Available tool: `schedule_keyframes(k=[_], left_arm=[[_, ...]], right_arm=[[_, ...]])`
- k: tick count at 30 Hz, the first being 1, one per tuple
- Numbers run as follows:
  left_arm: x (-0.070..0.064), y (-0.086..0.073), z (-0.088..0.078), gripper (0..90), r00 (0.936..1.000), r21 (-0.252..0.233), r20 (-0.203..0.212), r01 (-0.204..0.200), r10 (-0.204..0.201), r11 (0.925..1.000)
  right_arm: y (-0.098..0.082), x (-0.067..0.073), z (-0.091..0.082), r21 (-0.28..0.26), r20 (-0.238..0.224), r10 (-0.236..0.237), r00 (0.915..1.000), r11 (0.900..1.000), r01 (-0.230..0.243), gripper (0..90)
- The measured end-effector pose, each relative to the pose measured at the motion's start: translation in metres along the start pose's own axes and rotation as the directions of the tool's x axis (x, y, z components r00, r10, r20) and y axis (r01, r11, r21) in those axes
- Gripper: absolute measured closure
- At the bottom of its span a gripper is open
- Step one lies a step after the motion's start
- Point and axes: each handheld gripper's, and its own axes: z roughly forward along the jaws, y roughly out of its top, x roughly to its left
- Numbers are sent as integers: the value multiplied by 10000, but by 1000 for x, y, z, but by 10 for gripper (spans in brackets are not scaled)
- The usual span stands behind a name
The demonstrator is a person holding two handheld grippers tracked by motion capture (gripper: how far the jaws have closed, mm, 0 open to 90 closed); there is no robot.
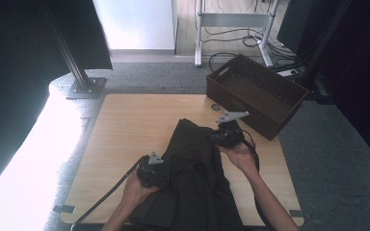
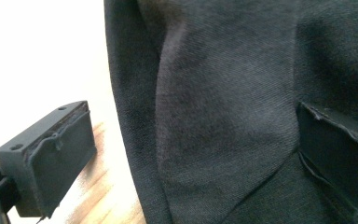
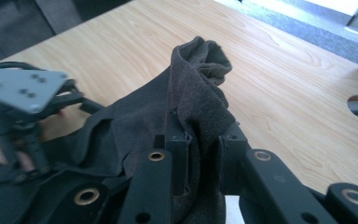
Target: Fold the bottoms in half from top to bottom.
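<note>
We see a dark cloth garment (image 1: 192, 168) spread over the near middle of the wooden table (image 1: 125, 130), its lower end trailing past the near edge between the person's forearms. The right gripper (image 1: 220, 136) pinches a bunched fold of it (image 3: 200, 112), jaws pressed tight on the fabric. The left gripper (image 1: 160, 174) sits at the garment's left edge; its jaws stand spread, fabric (image 2: 223, 116) between them, one pad clear over bare wood. A brown basket (image 1: 255, 94) occupies the far right corner; the table's left and far parts lie open.
</note>
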Motion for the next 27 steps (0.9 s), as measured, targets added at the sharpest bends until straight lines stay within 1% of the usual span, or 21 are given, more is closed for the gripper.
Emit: schedule_keyframes(k=[6, 14, 19, 27], left_arm=[[0, 0, 0, 0, 10000, 14, 11, -1, 1, 10000], [3, 0, 0, 0, 10000, 39, 39, -23, 22, 10000], [9, 1, 0, 2, 10000, 10, -11, 59, -59, 10000], [21, 3, 1, 4, 9998, 8, -121, 164, -164, 9999]], right_arm=[[-6, 17, -19, -198, -451, -343, 9984, 9992, 334, 773], [-20, 35, -37, -425, -1096, -411, 9931, 9984, 366, 774], [-30, 46, -44, -480, -1533, -408, 9873, 9983, 338, 774], [-45, 68, -45, -244, -2129, -637, 9750, 9979, 599, 773]])
